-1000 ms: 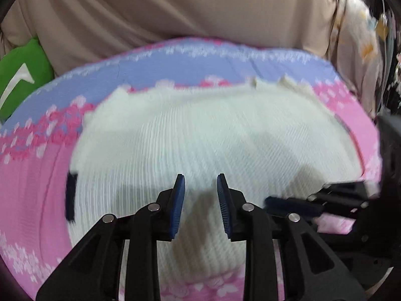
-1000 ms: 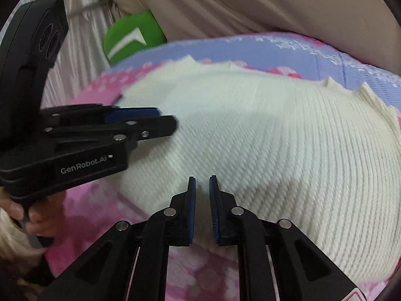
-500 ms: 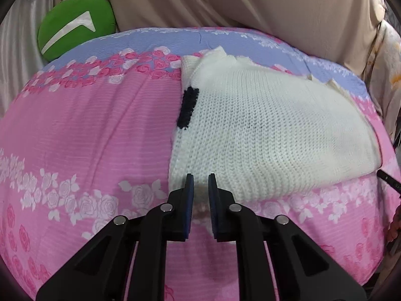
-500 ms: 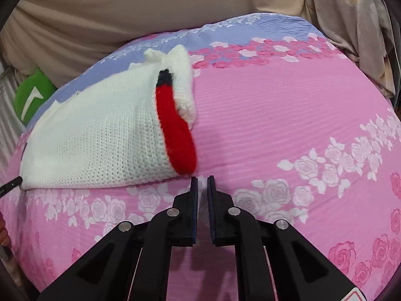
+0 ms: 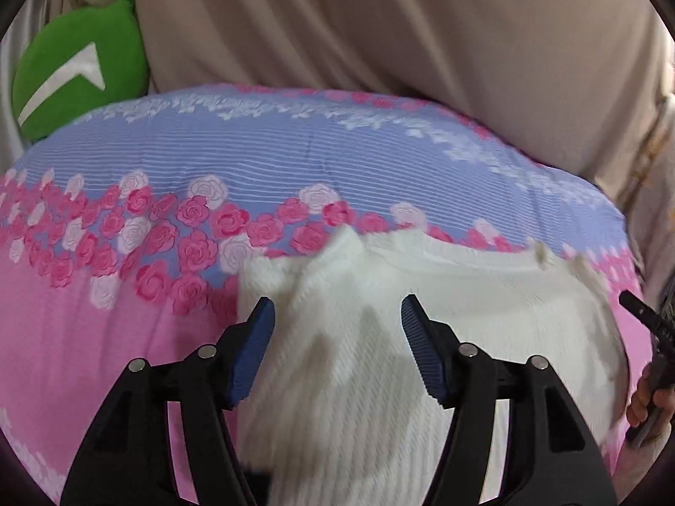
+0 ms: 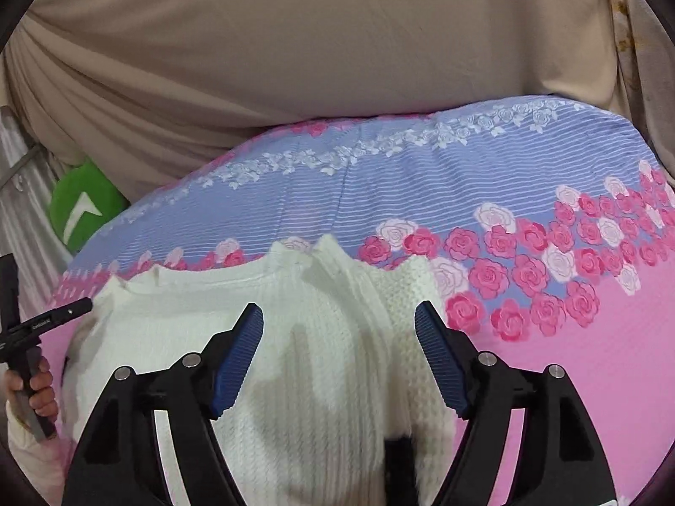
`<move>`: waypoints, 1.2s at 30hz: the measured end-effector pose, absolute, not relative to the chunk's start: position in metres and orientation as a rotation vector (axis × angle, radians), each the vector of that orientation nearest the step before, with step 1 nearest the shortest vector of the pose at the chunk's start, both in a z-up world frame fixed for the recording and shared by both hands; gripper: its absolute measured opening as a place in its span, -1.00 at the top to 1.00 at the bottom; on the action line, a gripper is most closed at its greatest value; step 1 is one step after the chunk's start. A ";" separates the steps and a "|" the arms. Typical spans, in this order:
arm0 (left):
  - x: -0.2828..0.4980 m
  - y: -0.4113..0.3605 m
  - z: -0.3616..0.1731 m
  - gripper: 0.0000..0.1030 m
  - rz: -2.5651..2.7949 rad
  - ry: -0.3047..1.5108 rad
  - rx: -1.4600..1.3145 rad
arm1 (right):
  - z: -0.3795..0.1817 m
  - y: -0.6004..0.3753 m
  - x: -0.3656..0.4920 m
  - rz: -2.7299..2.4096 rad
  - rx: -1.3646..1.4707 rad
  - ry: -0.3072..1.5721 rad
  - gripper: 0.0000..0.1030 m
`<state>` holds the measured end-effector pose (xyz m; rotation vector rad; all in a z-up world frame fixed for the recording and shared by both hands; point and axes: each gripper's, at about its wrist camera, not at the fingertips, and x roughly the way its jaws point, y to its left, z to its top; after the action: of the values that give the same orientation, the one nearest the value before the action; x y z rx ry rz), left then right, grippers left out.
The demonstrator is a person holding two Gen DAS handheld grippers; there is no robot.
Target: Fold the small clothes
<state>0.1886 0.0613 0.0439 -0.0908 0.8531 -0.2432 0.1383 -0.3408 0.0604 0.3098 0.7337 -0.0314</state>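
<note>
A small white knit sweater (image 5: 443,337) lies flat on the pink and blue rose-print bed cover (image 5: 105,337). My left gripper (image 5: 337,333) is open just above the sweater's left end, jaws wide apart and empty. In the right wrist view the same sweater (image 6: 329,358) lies under my right gripper (image 6: 339,337), which is open and empty above its right end. A dark patch (image 6: 398,459) of the sweater shows low between the right fingers. Each gripper shows at the edge of the other's view.
A green cushion with a white mark (image 5: 76,67) sits at the far left of the bed. Beige draped cloth (image 5: 379,33) hangs behind the bed. The pink cover (image 6: 590,379) stretches to the right of the sweater.
Both grippers have gone from shut to wide open. Both have moved forward from the near edge and now hover over the sweater's two ends.
</note>
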 end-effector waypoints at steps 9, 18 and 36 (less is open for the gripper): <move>0.185 0.064 0.049 0.89 -0.236 0.781 -0.090 | 0.087 -0.336 0.116 0.097 0.333 0.570 0.85; 0.203 0.061 0.018 0.89 -0.145 0.837 -0.020 | 0.026 -0.367 0.149 -0.104 0.339 0.785 0.85; 0.060 -0.015 0.020 0.61 -0.365 0.822 0.201 | 0.029 -0.174 0.067 0.361 0.123 0.875 0.94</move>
<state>0.0598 -0.0153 0.0205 0.2007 0.8224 -0.3649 0.0673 -0.1736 0.0287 0.1226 0.8752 0.3614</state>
